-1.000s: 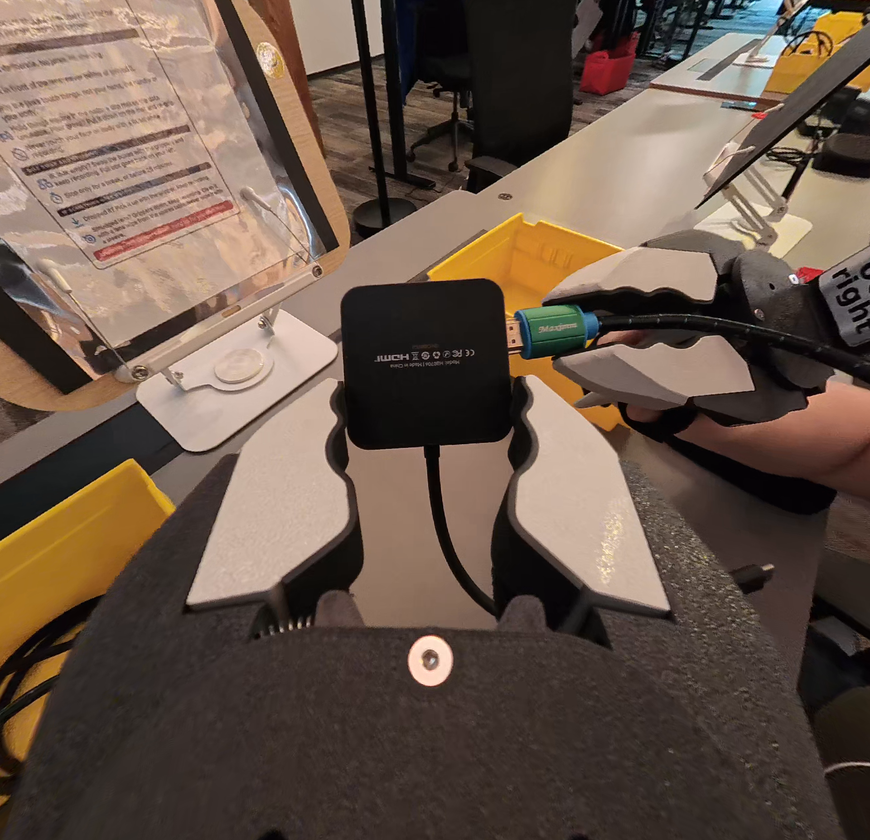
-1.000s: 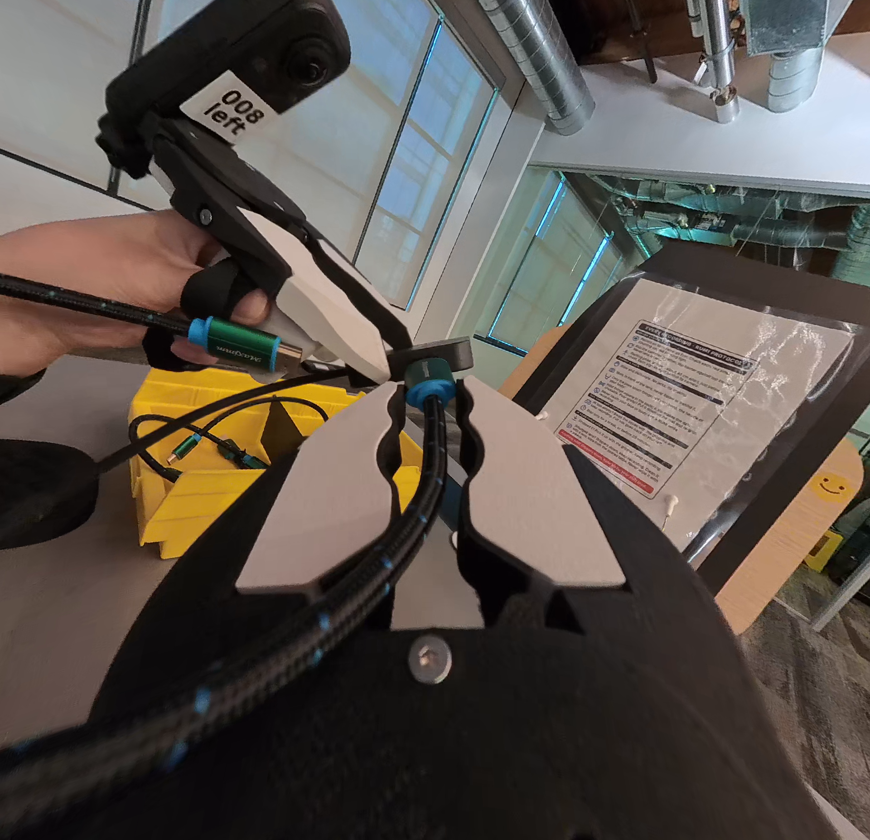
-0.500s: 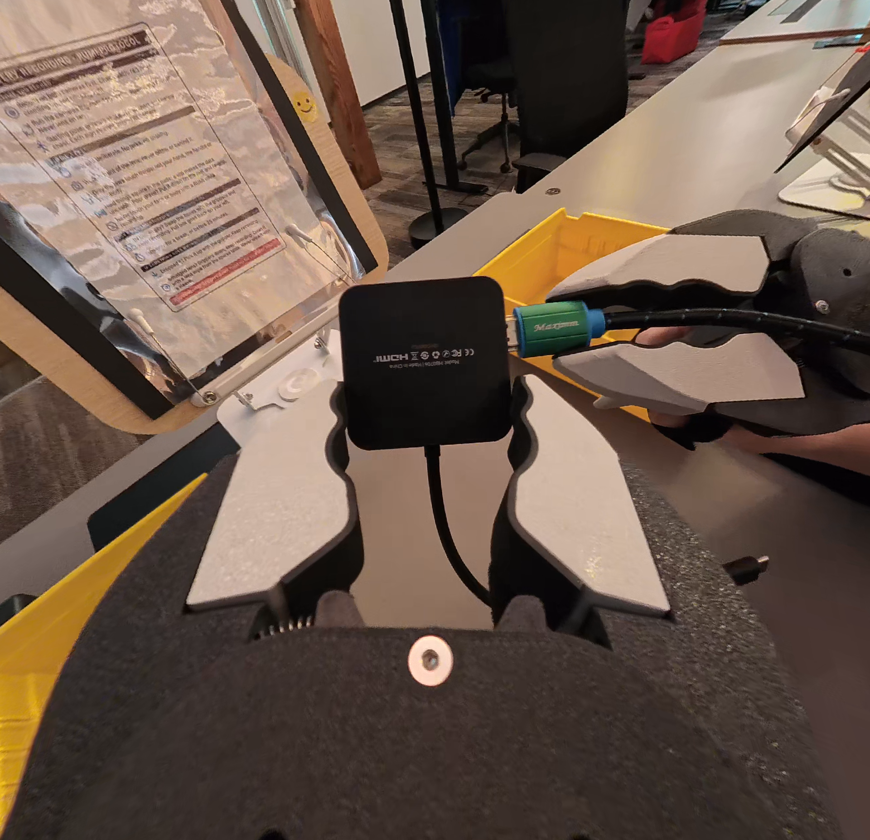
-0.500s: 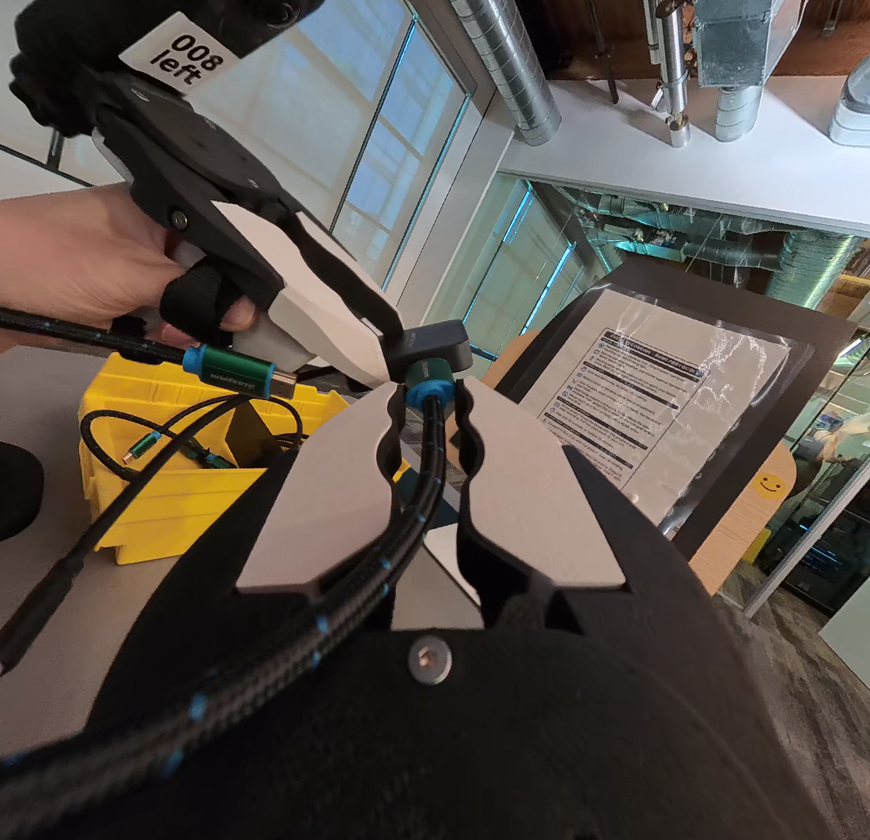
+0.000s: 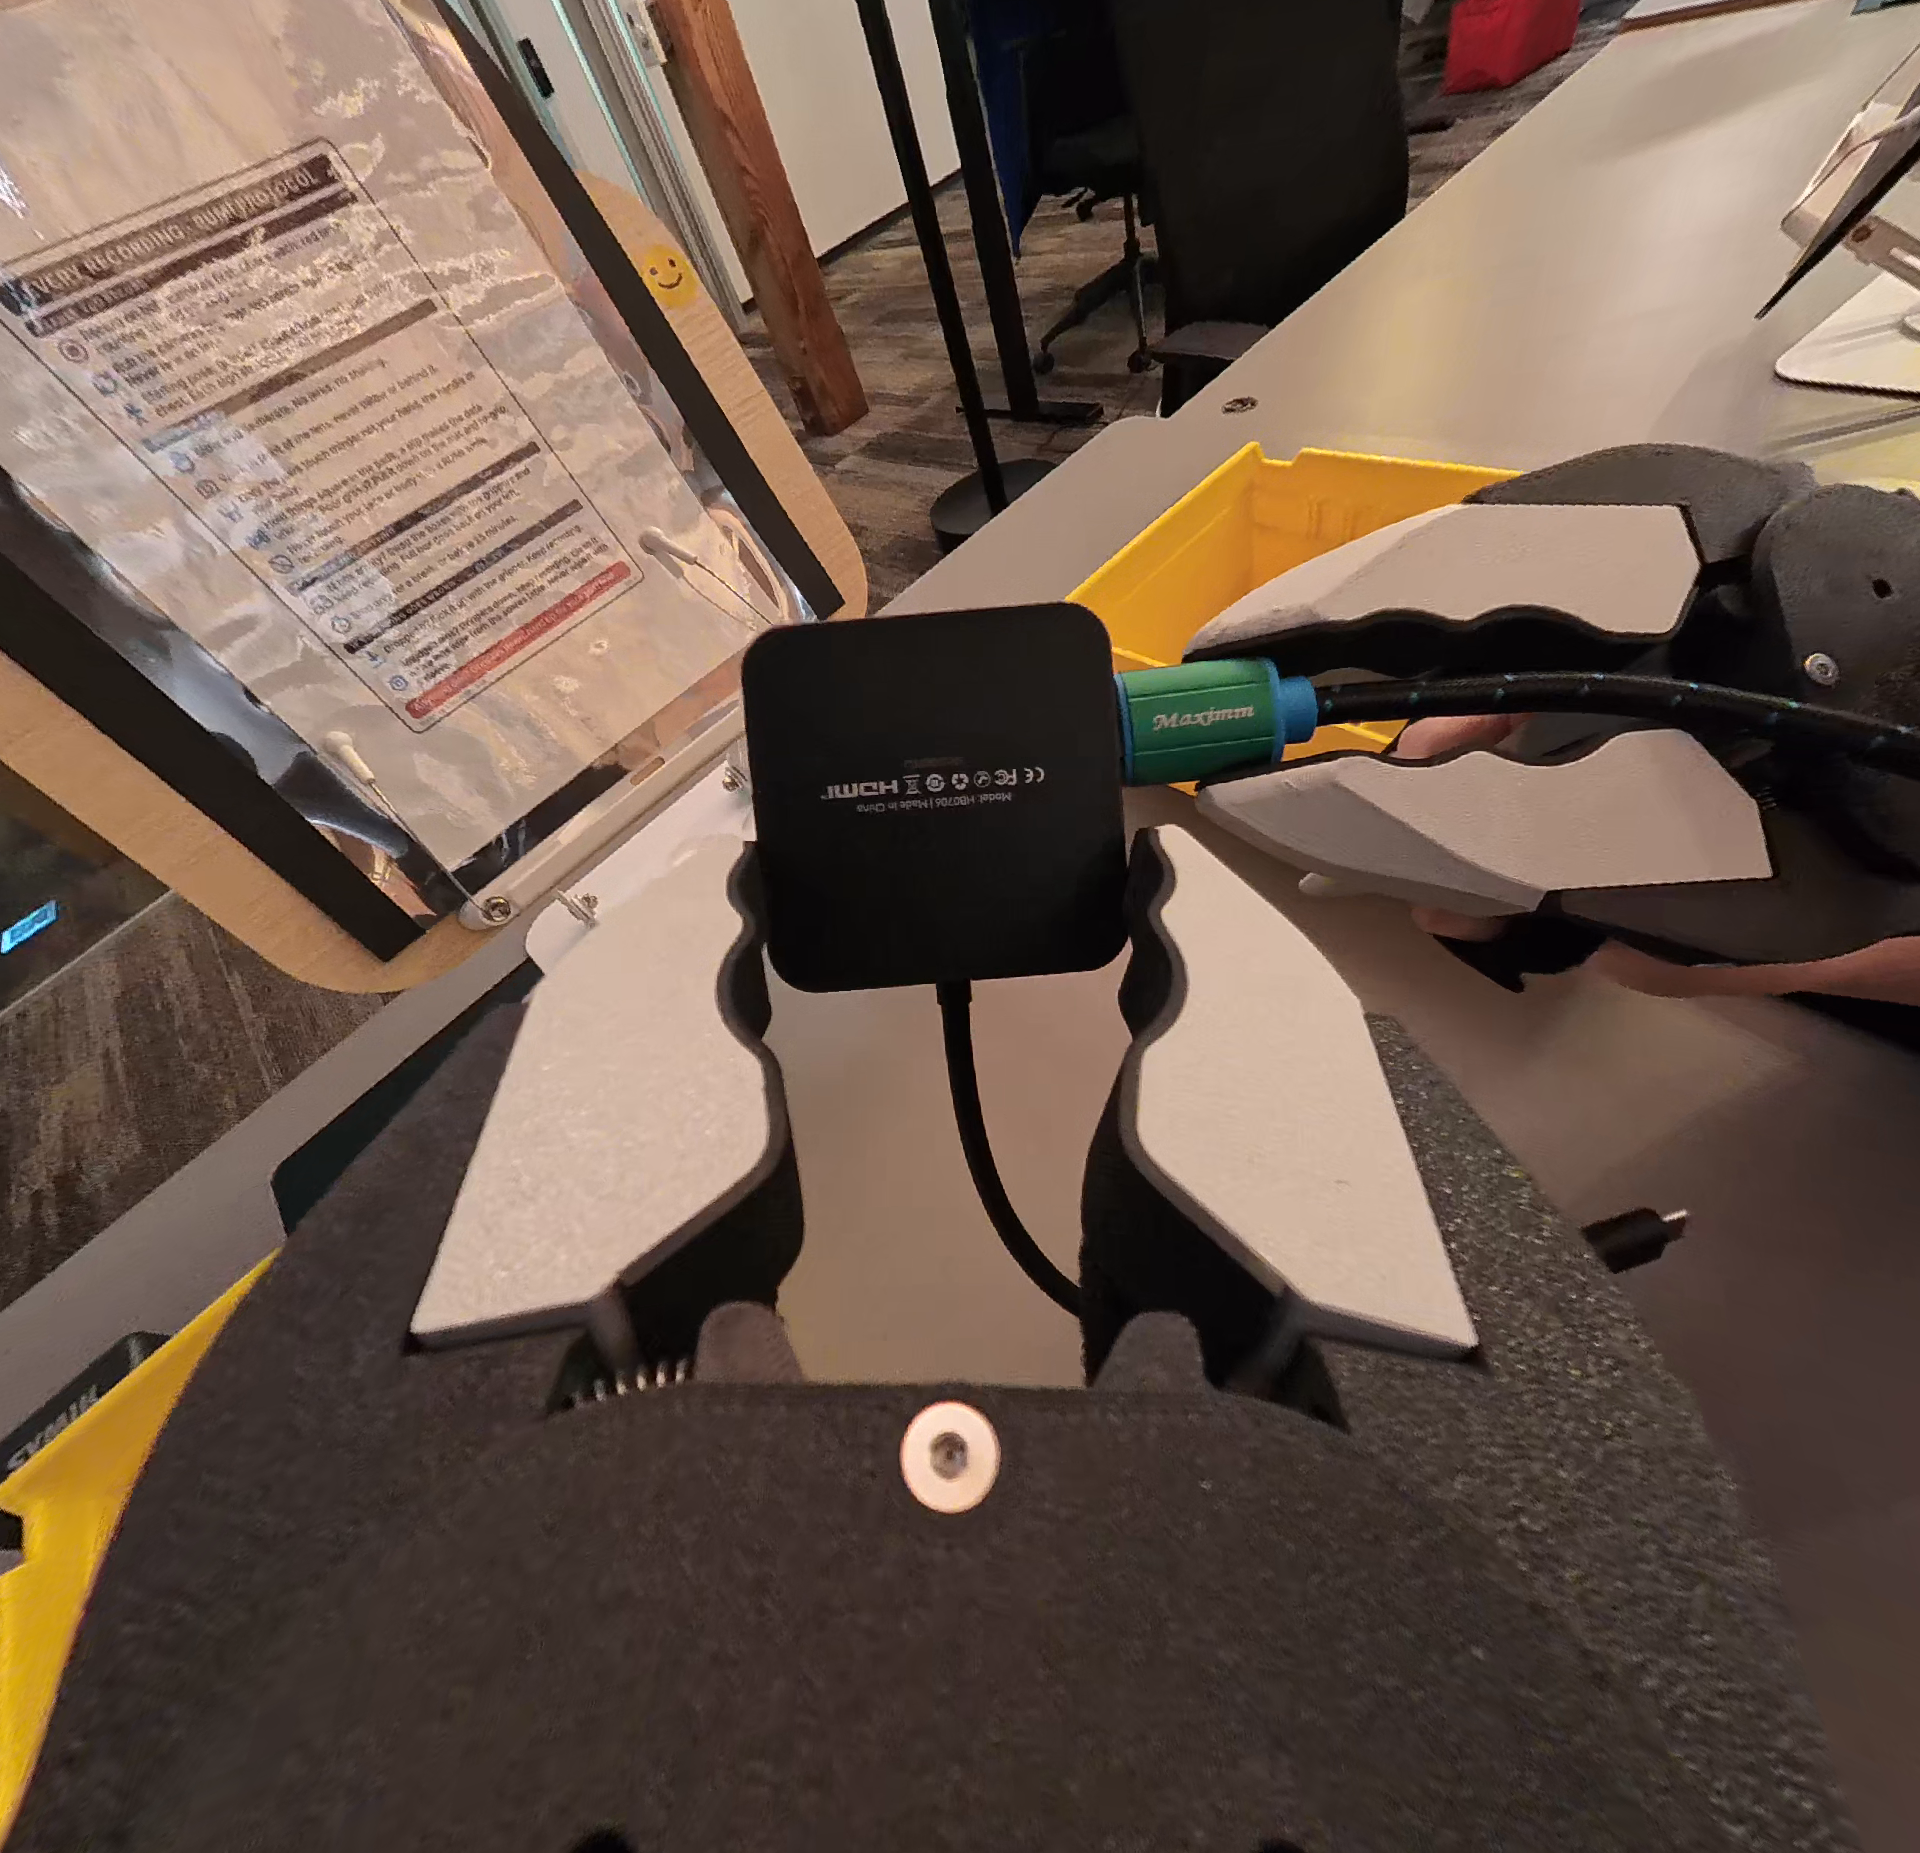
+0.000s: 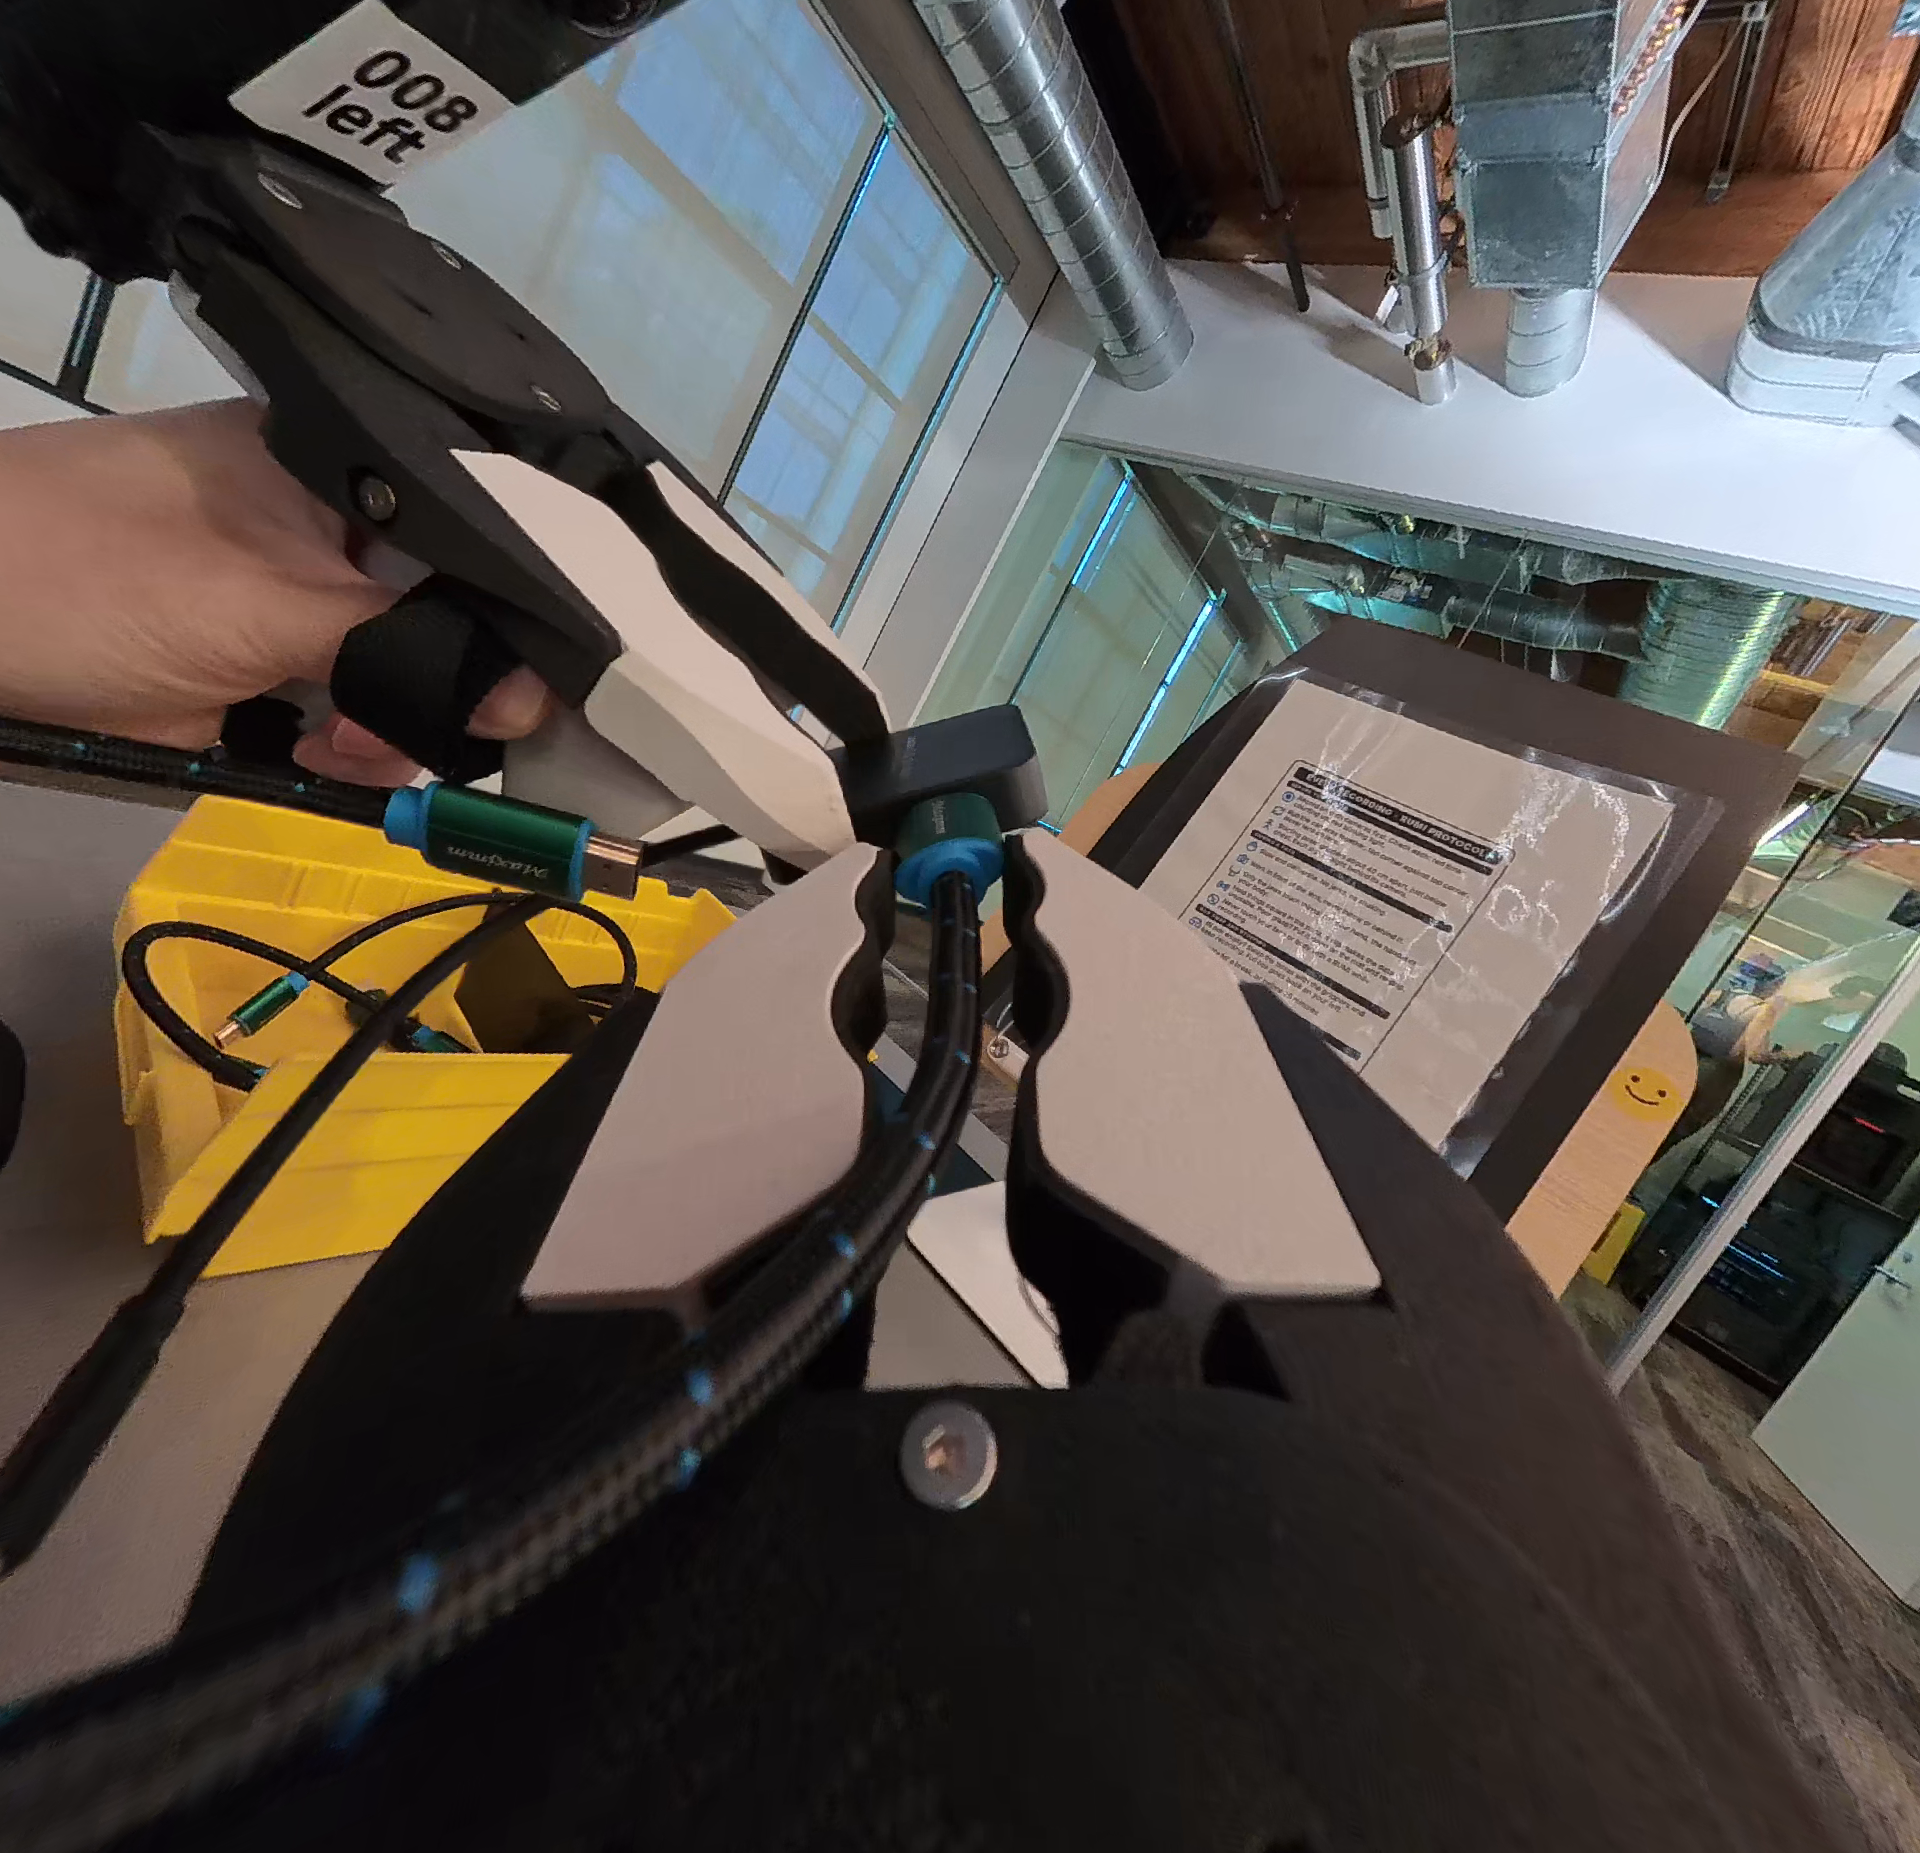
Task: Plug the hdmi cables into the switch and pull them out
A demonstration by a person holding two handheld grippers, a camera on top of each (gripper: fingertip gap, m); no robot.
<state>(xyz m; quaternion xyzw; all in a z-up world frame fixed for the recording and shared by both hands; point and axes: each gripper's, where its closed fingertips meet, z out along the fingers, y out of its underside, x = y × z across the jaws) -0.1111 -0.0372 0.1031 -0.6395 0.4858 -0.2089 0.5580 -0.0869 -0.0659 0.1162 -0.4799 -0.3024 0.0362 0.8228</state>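
My left gripper [image 5: 940,858] is shut on a black square HDMI switch [image 5: 935,795] and holds it flat above the grey table. The switch's thin black lead [image 5: 977,1128] hangs back between the fingers. My right gripper [image 6: 940,858] is shut on a green HDMI plug [image 5: 1195,723] with a blue collar and a braided black cable. The plug sits fully in the switch's right side, with no metal showing. In the right wrist view the switch [image 6: 956,754] is edge-on just past my fingertips. A second green plug [image 6: 499,853] hangs free beside the left gripper, with its metal end bare.
A yellow bin [image 6: 312,1128] with coiled cables sits on the table under the left gripper. Another yellow bin [image 5: 1299,515] lies behind the right gripper. A framed notice on a stand [image 5: 312,453] stands close at the left. A small black connector [image 5: 1631,1237] lies on the table.
The green plug has slid left into the switch: its metal tip showed a second ago and is now hidden. Both grippers moved a little, and the background has shifted.
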